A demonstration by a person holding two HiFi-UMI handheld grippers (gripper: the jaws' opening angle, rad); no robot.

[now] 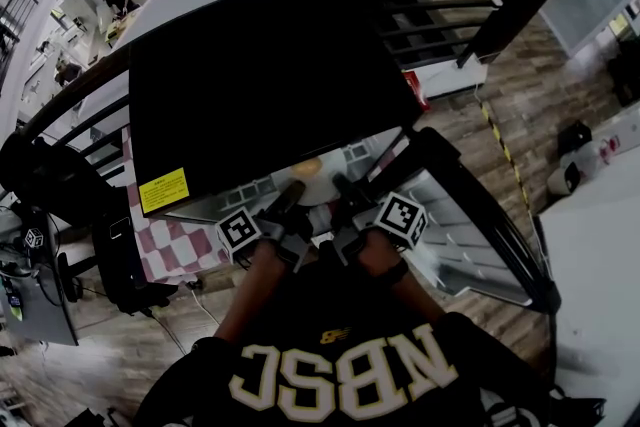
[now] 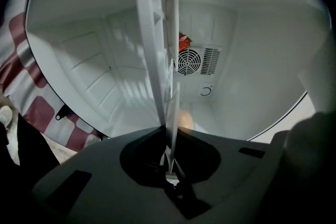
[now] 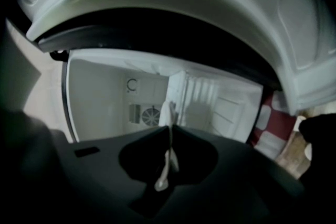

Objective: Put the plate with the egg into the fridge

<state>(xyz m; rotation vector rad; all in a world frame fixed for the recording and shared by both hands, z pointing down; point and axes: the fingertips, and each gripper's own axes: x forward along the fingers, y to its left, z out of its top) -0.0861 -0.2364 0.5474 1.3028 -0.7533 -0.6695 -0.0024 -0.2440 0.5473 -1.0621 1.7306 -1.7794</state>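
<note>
While left gripper (image 1: 292,196) and right gripper (image 1: 345,191) pinch plate (image 1: 320,185) rim, egg (image 1: 307,165) sits ahead inside fridge (image 1: 260,85).

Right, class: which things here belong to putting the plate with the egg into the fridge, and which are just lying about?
In the job:
plate
egg
fridge, door open
left gripper and right gripper, both clamped on the plate's rim

Just lying about:
chequered cloth
black chair
red item by the fridge's fan
</note>
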